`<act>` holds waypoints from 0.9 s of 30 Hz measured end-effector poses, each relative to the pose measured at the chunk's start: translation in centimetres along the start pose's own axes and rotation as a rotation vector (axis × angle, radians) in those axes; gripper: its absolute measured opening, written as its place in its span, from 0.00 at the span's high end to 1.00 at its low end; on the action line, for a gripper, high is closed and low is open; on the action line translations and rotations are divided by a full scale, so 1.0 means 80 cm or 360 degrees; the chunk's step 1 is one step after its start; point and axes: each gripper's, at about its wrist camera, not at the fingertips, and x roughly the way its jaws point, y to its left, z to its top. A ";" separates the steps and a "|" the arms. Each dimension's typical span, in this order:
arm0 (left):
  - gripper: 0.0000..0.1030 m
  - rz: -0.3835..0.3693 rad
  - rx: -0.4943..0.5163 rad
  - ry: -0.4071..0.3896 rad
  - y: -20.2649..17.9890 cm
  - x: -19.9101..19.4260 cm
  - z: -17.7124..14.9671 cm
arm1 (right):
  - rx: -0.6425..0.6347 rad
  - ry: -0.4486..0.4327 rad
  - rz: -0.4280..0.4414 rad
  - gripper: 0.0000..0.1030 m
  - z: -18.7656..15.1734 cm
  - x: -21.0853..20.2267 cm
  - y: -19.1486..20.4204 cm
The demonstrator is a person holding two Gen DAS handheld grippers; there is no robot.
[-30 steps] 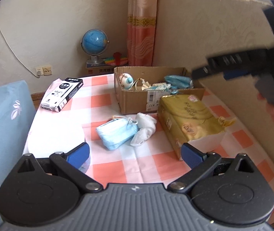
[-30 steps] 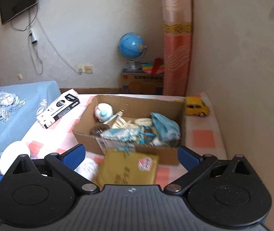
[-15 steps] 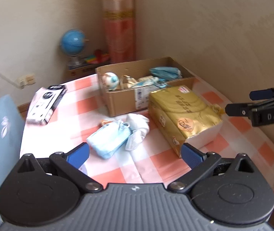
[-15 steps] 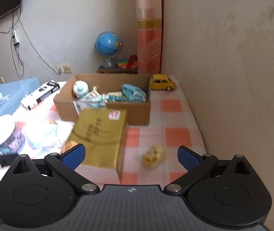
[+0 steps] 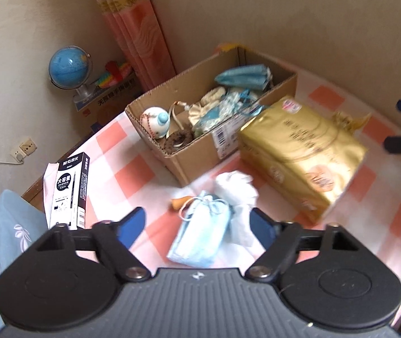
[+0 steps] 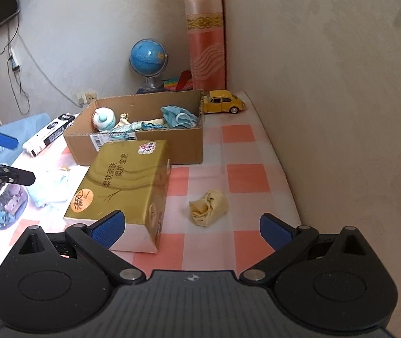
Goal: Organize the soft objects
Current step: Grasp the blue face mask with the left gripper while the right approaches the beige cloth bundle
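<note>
The table under its pink-and-white checked cloth (image 6: 239,174) fills more of both views than half a second ago, each camera now tilted further down onto it. Ahead of the right gripper (image 6: 191,227), the open brown cardboard box (image 6: 172,146) holding soft odds and ends sits nearer than before, and the gold plastic-wrapped tissue pack (image 6: 124,186) touching its front wall now reaches the gripper's left finger. The left gripper (image 5: 197,226) has closed in on the pale blue drawstring cloth pouch (image 5: 203,235), which now lies between its fingers instead of well ahead; the crumpled white cloth (image 5: 237,194) lies just beside the pouch, toward the right finger. The crumpled yellow cloth (image 6: 208,204) lies just ahead of the right gripper, between the lines of its fingers, closer than earlier. Both grippers stand wide apart at the jaws and carry nothing, as before.
</note>
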 end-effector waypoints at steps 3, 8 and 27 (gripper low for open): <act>0.34 -0.0034 0.0020 0.0085 0.005 0.019 0.001 | 0.0012 0.0010 -0.0020 0.00 -0.001 0.004 -0.006; 0.46 -0.0058 0.0051 0.0202 0.004 0.048 -0.004 | 0.0028 0.0023 -0.0044 0.00 -0.004 0.009 -0.015; 0.75 -0.0115 0.0052 0.0272 0.000 0.075 -0.005 | 0.0035 0.0046 -0.0082 0.00 -0.002 0.030 -0.024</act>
